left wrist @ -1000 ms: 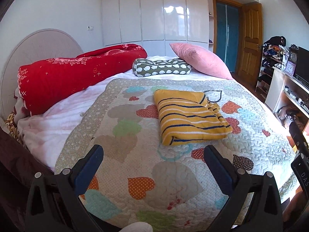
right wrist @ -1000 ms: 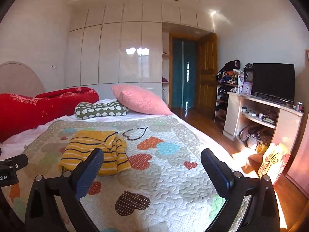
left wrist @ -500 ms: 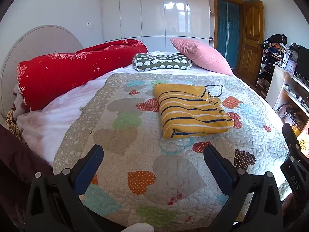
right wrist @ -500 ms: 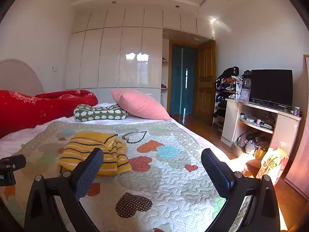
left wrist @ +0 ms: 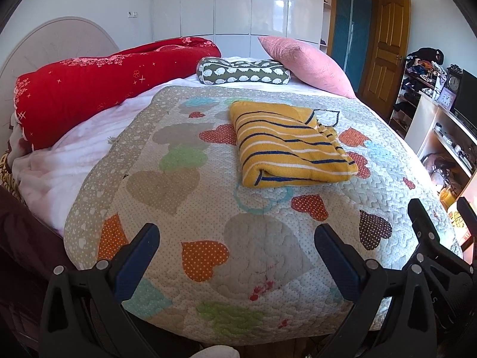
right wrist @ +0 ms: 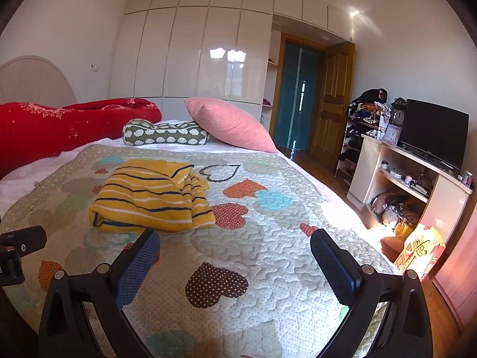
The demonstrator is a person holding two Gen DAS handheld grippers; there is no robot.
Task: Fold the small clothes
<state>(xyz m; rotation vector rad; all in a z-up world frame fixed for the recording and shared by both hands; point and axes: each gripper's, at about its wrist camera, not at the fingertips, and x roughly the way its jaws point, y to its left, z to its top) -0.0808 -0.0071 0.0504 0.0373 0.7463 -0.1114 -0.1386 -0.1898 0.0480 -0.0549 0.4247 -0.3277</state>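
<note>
A yellow sweater (left wrist: 290, 144) with navy and white stripes lies folded into a rectangle on the heart-patterned quilt (left wrist: 184, 197); it also shows in the right wrist view (right wrist: 152, 198). My left gripper (left wrist: 237, 238) is open and empty, held back above the quilt's near edge, well short of the sweater. My right gripper (right wrist: 235, 243) is open and empty, above the quilt just in front and to the right of the sweater. Part of the right gripper shows at the right edge of the left wrist view (left wrist: 441, 256).
A red rolled duvet (left wrist: 98, 89), a green patterned bolster (left wrist: 243, 71) and a pink pillow (left wrist: 307, 62) lie at the head of the bed. A white TV stand (right wrist: 417, 185) with a TV (right wrist: 433, 131) and a cardboard box (right wrist: 420, 250) stand to the right.
Both grippers have drawn back from the bed and away from the sweater, staying open. The sweater has not moved.
</note>
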